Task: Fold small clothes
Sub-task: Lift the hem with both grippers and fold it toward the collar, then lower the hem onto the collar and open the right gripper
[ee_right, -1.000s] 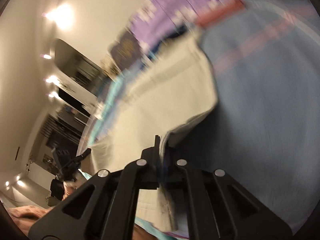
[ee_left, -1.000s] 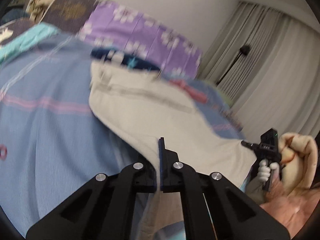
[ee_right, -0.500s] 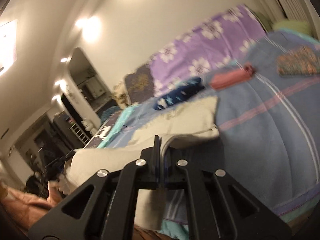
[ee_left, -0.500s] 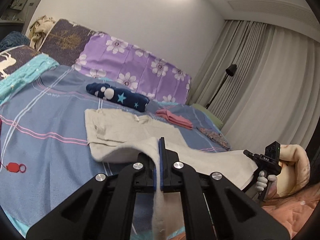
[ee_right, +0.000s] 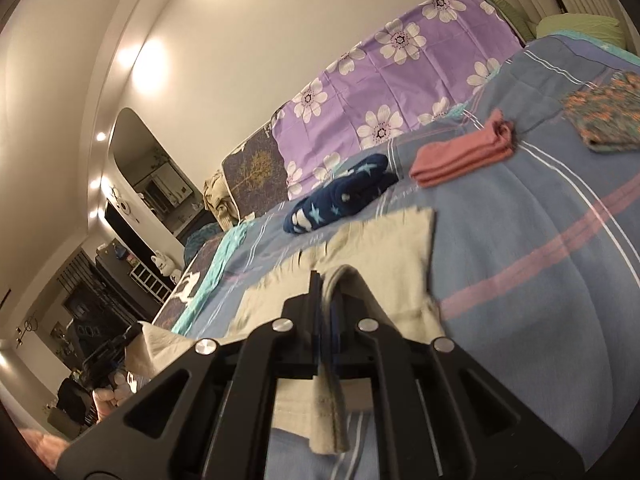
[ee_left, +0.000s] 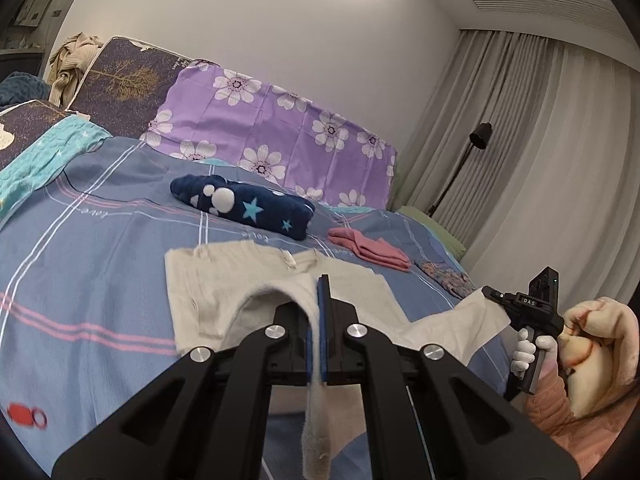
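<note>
Beige garment [ee_left: 224, 280]; only left view shows floor lamp [ee_left: 478, 138].

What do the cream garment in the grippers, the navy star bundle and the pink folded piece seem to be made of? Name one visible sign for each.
Cream garment: probably soft knit cotton, matte; it drapes limply and shows a stitched hem.
Navy star bundle: likely plush fleece; the surface looks fuzzy and thick.
Pink folded piece: thin matte cloth, perhaps cotton jersey; its layers stack flat with neat edges.
</note>
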